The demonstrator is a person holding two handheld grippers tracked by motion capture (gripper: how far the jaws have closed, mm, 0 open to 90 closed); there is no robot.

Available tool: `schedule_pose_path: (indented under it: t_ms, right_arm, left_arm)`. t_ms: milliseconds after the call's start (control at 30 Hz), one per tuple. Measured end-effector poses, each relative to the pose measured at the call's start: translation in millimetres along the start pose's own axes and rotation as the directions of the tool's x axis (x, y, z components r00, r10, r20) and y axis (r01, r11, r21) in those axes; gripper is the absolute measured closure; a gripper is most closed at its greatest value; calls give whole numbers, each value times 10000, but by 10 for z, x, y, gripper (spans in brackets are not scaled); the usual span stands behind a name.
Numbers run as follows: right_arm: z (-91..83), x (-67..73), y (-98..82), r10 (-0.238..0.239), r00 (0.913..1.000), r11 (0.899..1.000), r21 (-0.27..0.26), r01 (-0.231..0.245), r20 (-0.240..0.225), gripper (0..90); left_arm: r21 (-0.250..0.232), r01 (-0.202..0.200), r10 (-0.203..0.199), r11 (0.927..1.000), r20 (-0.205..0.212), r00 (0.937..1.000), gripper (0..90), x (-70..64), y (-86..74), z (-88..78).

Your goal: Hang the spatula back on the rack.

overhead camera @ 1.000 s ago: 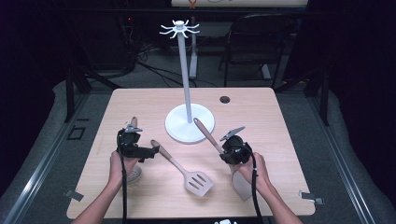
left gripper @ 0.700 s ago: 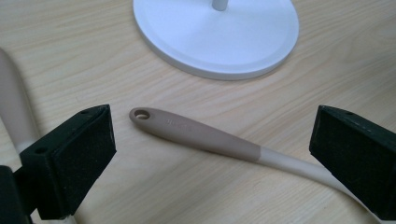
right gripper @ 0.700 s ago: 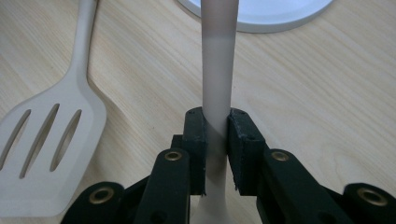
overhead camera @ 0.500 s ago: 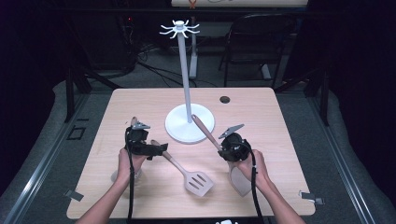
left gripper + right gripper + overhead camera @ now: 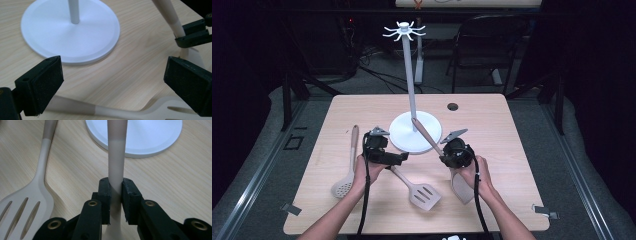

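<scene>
Held spatula (image 5: pixel 432 142): clamped by its handle in the right gripper (image 5: pixel 116 195), jaws pinched narrow on the shaft; the handle tip leans toward the rack base (image 5: pixel 414 131), its blade at the person's side of that base.
Slotted turner (image 5: pixel 419 190): flat on the table (image 5: pixel 512 130), just on the near side of the rack base, between the two hands.
Left gripper (image 5: pixel 112 72): jaws wide, nothing in them; it has slid from the slotted spoon's side toward the rack base, and now sits over the turner's handle.
Slotted spoon (image 5: pixel 348 167): uncovered since that shift, left of the base.
Meaning: the turner's handle is likely the next thing to be grasped; no utensil is hung on the rack hooks (image 5: pixel 404 31) yet.
</scene>
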State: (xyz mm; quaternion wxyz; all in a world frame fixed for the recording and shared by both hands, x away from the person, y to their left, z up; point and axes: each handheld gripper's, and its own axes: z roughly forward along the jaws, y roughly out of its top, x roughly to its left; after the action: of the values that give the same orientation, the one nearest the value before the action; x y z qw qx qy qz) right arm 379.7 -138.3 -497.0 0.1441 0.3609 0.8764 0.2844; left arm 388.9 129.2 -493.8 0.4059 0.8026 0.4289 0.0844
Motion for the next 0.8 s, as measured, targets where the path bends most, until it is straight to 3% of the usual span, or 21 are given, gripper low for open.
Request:
schedule_pose_path:
  t_ms: [100, 133, 433, 567, 800]
  right_arm:
    - [-21, 1, 2, -67, 10000, 10000, -57, 67, -4, 787]
    - [-25, 7, 4, -57, 10000, 9999, -128, 56, -23, 787]
    - [-37, 67, 14, -269, 9996, 9990, -356, 267, -30, 786]
    - [-28, 149, 28, -542, 9985, 9973, -501, 540, -34, 786]
    - [-25, 239, 50, -768, 9970, 9944, -726, 770, 49, 786]
  left_arm:
    - [-9, -20, 21, 10000, 246, 9997, 37, -56, 42, 53]
    - [-79, -10, 14, 10000, 502, 9987, 48, -108, 77, 95]
    - [-354, -200, 246, 9992, 1369, 9903, 229, -280, 189, 227]
    - [-802, 239, -87, 9965, 1847, 9828, 301, -268, 162, 242]
    - [-1146, 455, -203, 9924, 2118, 9771, 441, -280, 158, 268]
